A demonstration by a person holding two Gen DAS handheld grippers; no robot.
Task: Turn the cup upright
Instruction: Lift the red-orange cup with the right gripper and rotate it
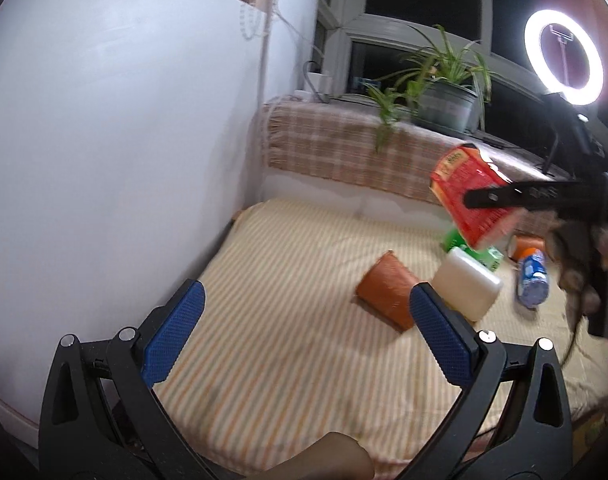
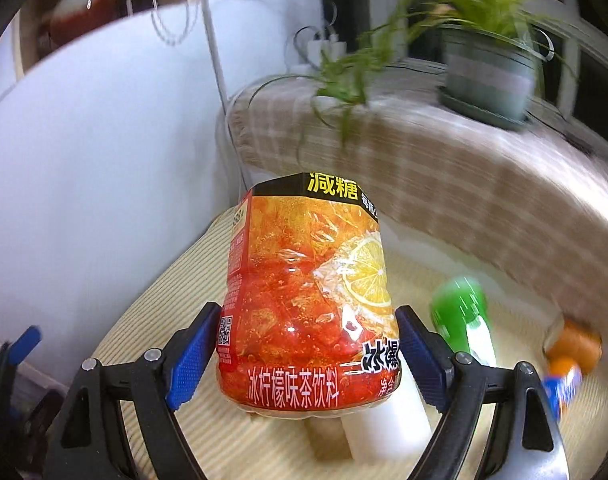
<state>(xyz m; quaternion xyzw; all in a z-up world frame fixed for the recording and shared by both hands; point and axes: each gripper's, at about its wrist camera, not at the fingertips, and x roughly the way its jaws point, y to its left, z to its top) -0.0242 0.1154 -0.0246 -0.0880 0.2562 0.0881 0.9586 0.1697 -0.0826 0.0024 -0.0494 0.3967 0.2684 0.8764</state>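
Note:
A cup cut from a red iced-tea bottle is held in the air between the blue pads of my right gripper, open end up and tilted a little. In the left wrist view the same red cup hangs above the striped mat in my right gripper. My left gripper is open and empty, low over the mat, pointing toward a brown cup lying on its side.
A white cup lies beside the brown one. A green bottle, an orange can and a blue bottle lie at the right. A white wall stands left; a potted plant sits on the checked ledge behind.

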